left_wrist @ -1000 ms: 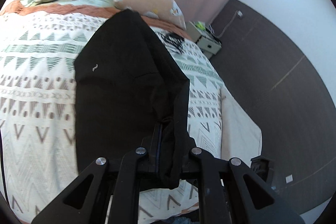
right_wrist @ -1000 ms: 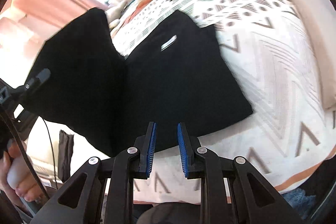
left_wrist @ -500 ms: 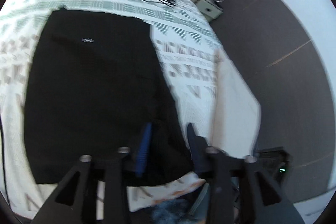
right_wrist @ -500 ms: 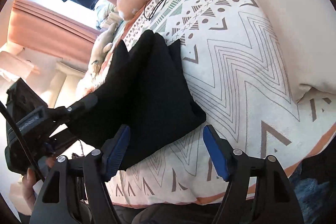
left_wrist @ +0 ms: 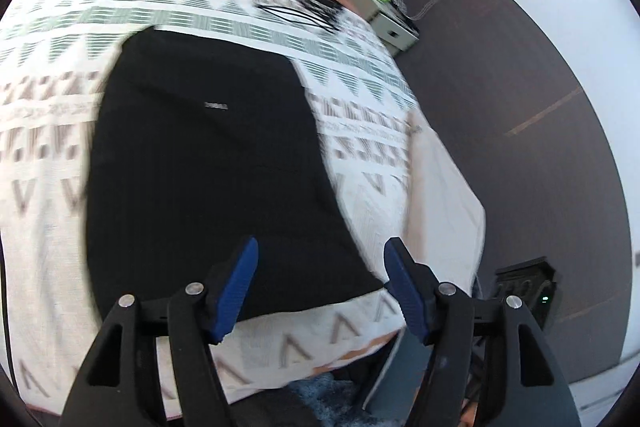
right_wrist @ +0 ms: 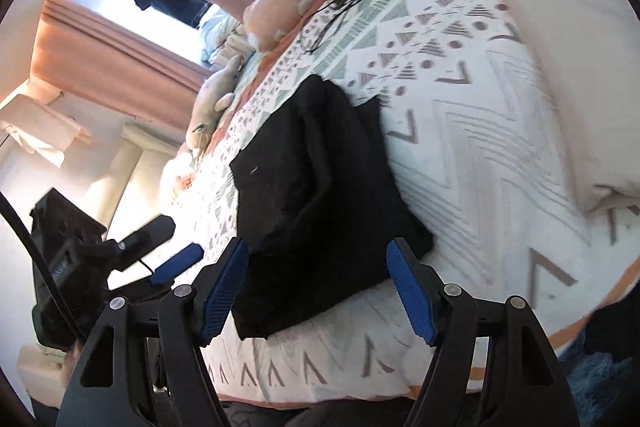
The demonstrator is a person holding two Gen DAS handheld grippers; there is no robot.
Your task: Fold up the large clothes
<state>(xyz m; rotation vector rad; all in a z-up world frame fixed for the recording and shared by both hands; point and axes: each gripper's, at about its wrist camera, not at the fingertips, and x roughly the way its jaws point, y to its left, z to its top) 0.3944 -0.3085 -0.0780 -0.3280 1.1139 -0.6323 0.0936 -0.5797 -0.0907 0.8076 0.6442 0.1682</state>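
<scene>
The black fabric garment, folded into a flat rectangle, lies near the foot edge of the bed with the white geometric-patterned cover; the left gripper has just been opening, fingers spread, nothing between them; the right gripper likewise, spread and empty; the release step appears complete; the next move likely calls for smoothing, or regrasping an edge for another fold.

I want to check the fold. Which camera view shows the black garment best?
The left wrist view: the black garment lies almost whole, seen from above. The right wrist view shows it obliquely, edge-on, with layers bunched.
</scene>
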